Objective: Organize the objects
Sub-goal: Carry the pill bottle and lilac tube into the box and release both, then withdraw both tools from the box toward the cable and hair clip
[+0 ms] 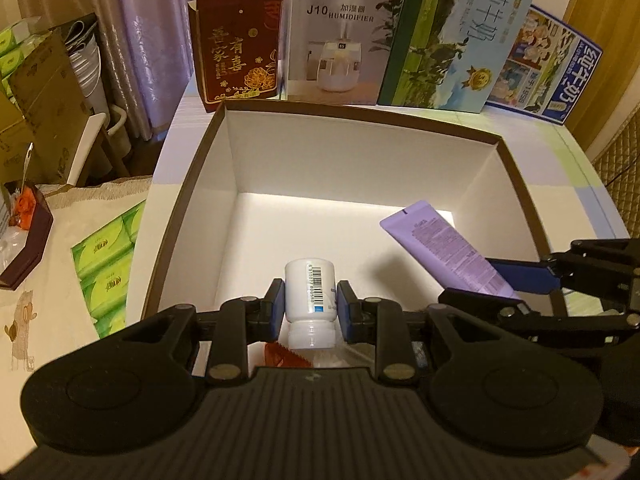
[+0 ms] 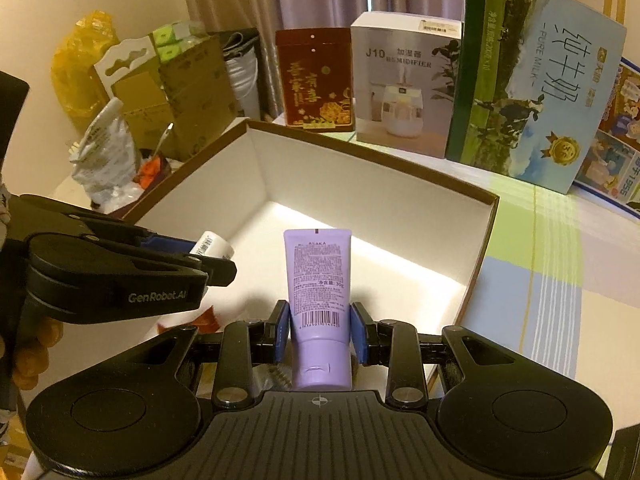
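Left wrist view: the left gripper (image 1: 310, 307) is clamping a white bottle (image 1: 310, 294) over the open box (image 1: 360, 120). The right gripper (image 2: 320, 330) is clamping a purple tube (image 2: 319, 280).

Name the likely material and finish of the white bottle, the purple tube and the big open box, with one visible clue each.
White bottle: probably plastic, smooth opaque body, translucent cap. Purple tube: likely soft plastic, matte lilac, flat crimped end. Open box: seemingly cardboard, thin folded walls, white inside, brown edge.
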The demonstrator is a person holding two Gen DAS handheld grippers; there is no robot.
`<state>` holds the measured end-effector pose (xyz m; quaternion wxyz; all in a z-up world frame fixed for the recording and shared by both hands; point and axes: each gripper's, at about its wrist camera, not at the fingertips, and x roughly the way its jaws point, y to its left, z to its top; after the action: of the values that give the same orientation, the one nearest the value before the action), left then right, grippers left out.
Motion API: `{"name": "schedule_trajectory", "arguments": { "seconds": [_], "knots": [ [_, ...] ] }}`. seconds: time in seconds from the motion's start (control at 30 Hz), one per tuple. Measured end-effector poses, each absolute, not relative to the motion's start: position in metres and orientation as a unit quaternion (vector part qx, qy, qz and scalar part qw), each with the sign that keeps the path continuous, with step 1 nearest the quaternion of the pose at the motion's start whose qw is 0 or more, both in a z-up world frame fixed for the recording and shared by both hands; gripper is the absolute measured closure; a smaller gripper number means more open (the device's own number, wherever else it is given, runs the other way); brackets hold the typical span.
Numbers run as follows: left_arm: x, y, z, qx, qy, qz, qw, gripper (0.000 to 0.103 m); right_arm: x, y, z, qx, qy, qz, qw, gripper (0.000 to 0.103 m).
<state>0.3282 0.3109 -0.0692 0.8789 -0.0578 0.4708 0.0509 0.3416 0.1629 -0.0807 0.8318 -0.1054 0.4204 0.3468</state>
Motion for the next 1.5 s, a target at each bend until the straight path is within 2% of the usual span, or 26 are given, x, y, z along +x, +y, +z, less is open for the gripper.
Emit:
{"name": "schedule_trajectory", "arguments": {
  "seconds": [0.37, 0.6, 0.77, 0.83, 0.9, 1.07, 1.13, 1.3, 1.37, 1.43, 1.5],
  "knots": [
    [0.354, 0.314, -0.082, -0.046, 0.480, 0.055, 0.874, 0.080, 0.354, 0.168, -0.086, -0.112, 0.424, 0.342, 0.831, 0.074],
    [0.353, 0.317, -0.074, -0.047, 0.470, 0.055, 0.880, 0.066, 0.357, 0.169, -0.090, -0.112, 0.427, 0.342, 0.830, 0.074],
    [0.349, 0.319, -0.069, -0.048, 0.466, 0.058, 0.882, 0.062, 0.357, 0.169, -0.090, -0.108, 0.414, 0.345, 0.835, 0.073],
    [0.347, 0.318, -0.068, -0.047, 0.466, 0.058, 0.882, 0.055, 0.357, 0.169, -0.089, -0.108, 0.414, 0.345, 0.836, 0.073],
    [0.345, 0.317, -0.066, -0.044, 0.464, 0.059, 0.883, 0.054, 0.355, 0.167, -0.087, -0.109, 0.416, 0.349, 0.833, 0.073],
    [0.334, 0.315, -0.060, -0.041, 0.464, 0.062, 0.883, 0.041, 0.345, 0.160, -0.082, -0.109, 0.411, 0.359, 0.831, 0.070],
    [0.330, 0.315, -0.058, -0.042, 0.464, 0.062, 0.883, 0.040, 0.340, 0.157, -0.080, -0.106, 0.411, 0.360, 0.831, 0.063],
    [0.318, 0.314, -0.047, -0.044, 0.457, 0.061, 0.886, 0.033, 0.329, 0.151, -0.072, -0.105, 0.403, 0.364, 0.833, 0.053],
    [0.313, 0.313, -0.043, -0.044, 0.455, 0.062, 0.887, 0.030, 0.324, 0.149, -0.068, -0.103, 0.400, 0.366, 0.834, 0.045],
    [0.306, 0.312, -0.039, -0.045, 0.452, 0.064, 0.889, 0.025, 0.320, 0.146, -0.065, -0.098, 0.398, 0.366, 0.835, 0.032],
    [0.300, 0.310, -0.035, -0.047, 0.451, 0.067, 0.889, 0.023, 0.313, 0.143, -0.061, -0.095, 0.395, 0.366, 0.837, 0.023]
  ]
}}
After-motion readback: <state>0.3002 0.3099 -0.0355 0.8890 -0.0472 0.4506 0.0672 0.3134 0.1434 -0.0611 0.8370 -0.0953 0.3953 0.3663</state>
